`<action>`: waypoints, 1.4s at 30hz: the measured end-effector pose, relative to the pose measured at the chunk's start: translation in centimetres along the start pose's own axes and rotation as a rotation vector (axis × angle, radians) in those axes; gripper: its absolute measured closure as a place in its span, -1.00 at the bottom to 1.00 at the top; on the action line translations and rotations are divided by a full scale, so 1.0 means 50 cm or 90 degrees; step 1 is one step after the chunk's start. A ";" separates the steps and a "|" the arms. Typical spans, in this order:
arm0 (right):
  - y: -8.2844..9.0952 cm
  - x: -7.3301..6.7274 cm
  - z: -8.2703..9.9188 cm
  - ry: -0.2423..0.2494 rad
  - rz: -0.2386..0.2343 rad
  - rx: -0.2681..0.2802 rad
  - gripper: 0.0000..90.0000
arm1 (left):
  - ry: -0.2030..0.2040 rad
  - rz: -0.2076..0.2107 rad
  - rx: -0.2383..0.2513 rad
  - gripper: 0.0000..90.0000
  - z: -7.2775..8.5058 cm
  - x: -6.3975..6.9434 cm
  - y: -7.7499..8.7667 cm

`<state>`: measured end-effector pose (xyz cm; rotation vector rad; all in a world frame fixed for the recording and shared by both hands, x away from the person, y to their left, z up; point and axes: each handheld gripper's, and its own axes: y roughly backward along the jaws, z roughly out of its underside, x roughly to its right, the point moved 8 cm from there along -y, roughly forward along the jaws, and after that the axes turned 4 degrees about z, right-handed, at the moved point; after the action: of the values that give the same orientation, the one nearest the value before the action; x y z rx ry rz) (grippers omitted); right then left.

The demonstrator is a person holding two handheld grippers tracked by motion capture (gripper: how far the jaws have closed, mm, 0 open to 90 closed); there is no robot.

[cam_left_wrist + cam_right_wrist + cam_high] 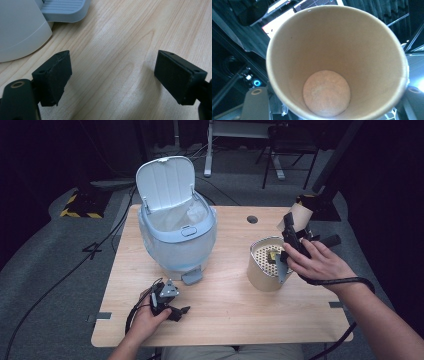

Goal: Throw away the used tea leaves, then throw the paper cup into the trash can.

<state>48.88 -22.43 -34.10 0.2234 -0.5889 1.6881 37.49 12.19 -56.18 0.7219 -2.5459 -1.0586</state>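
High view, paper cup (298,215): brown, raised off the table near its far right corner, mouth turned towards the right gripper (291,240); just beyond a tan perforated container (265,265) standing near the right edge
High view, left gripper (167,301): resting near the front edge, in front of the pale blue bin (177,237), whose lid stands open
Left gripper view, jaws: wide apart; bare wood of the table (120,50) between the pads; bin pedal (63,10) beyond, untouched
Right gripper view, paper cup (337,65): clamped at the rim, jaws narrow on its wall; interior empty, round pale base visible
Writing: none legible
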 end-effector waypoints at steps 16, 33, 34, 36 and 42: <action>-0.009 -0.048 0.023 -0.669 -0.325 0.109 -0.36 | 0.001 -0.002 0.000 -0.67 -0.003 -0.002 -0.003; 0.008 -0.055 0.044 -1.276 -0.639 0.176 -0.37 | 0.001 -0.003 -0.003 -0.70 -0.011 -0.006 -0.010; 0.008 -0.052 0.045 -1.285 -0.641 0.185 -0.37 | 0.002 -0.004 -0.003 -0.70 -0.010 -0.006 -0.010; 0.009 -0.040 0.047 -1.306 -0.649 0.214 -0.37 | 0.003 -0.007 -0.002 -0.70 -0.010 -0.006 -0.010; 0.002 -0.005 0.048 -1.343 -0.679 0.277 -0.37 | 0.007 -0.012 -0.002 -0.69 -0.010 -0.006 -0.009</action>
<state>48.43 -23.88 -32.19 2.2470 -1.1575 -0.0764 38.10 11.82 -56.19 0.7495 -2.5325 -1.0620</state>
